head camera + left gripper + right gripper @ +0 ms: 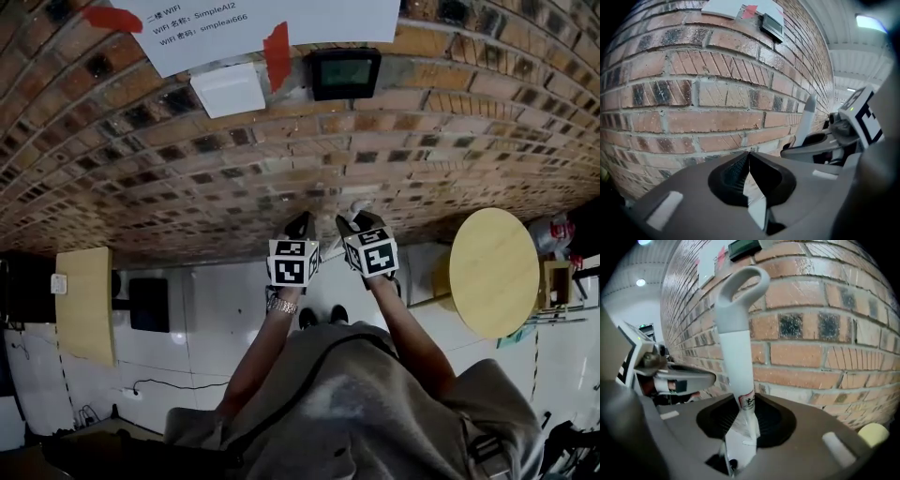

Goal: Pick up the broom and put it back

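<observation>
The broom has a white handle (737, 366) ending in a grey loop (740, 287); its head is out of sight. In the right gripper view the handle stands upright between the jaws, close to the brick wall, and my right gripper (743, 401) is shut on it. The head view shows my right gripper (361, 223) at the wall with the grey handle top (359, 207) just above it. My left gripper (302, 225) is beside it on the left. In the left gripper view my left gripper (749, 155) is shut with nothing in it, and the broom handle (805, 122) rises at the right.
The brick wall (281, 169) fills the front, with a black device (346, 72), a white box (228, 89) and a taped paper notice (234, 23) on it. A round wooden table (494, 272) stands at the right and a wooden board (84, 305) at the left.
</observation>
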`<state>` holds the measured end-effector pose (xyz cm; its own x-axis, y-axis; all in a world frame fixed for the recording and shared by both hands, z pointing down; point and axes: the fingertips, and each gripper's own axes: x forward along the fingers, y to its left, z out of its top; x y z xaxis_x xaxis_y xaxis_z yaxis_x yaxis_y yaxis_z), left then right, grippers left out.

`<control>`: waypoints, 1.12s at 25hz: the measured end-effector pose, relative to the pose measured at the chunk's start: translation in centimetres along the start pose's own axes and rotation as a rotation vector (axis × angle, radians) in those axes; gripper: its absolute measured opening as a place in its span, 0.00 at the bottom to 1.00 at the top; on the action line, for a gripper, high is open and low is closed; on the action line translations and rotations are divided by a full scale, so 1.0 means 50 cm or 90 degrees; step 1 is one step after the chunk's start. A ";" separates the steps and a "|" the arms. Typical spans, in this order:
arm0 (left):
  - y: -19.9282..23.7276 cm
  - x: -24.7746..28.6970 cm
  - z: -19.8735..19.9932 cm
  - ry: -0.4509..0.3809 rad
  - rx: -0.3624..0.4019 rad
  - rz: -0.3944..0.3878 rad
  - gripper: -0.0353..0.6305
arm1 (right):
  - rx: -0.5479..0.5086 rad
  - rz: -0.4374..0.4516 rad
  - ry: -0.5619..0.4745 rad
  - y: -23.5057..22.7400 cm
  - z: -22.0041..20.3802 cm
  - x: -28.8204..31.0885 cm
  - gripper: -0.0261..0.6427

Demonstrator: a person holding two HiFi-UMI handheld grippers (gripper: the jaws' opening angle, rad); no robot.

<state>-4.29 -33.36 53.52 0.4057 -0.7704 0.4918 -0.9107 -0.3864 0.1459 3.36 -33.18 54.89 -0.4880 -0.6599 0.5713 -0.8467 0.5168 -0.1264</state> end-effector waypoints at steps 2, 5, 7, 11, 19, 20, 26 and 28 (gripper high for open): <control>0.000 0.002 0.000 0.000 0.002 0.004 0.06 | 0.002 0.003 -0.010 0.009 0.021 -0.014 0.19; -0.004 0.004 -0.001 0.003 0.003 0.000 0.06 | 0.002 0.010 -0.016 0.021 0.036 -0.023 0.19; -0.005 0.005 0.000 0.004 0.002 -0.004 0.06 | 0.001 0.015 -0.015 0.027 0.040 -0.025 0.19; -0.006 0.006 0.001 0.005 0.006 -0.015 0.06 | 0.003 0.025 -0.008 0.038 0.041 -0.023 0.19; 0.000 0.002 0.014 -0.017 -0.020 -0.025 0.06 | -0.004 0.044 0.005 0.058 0.038 -0.019 0.19; 0.001 0.002 0.013 -0.015 -0.022 -0.024 0.06 | -0.004 0.045 0.009 0.060 0.033 -0.019 0.19; 0.011 -0.006 0.003 -0.010 -0.031 -0.016 0.06 | -0.008 0.061 0.038 0.073 0.006 -0.008 0.19; 0.016 -0.009 0.000 -0.010 -0.036 -0.013 0.06 | -0.009 0.065 0.051 0.076 -0.011 -0.001 0.19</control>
<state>-5.18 -33.31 53.42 0.4248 -0.7711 0.4744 -0.9051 -0.3734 0.2036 0.30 -30.91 54.82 -0.5532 -0.5581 0.6185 -0.7897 0.5878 -0.1760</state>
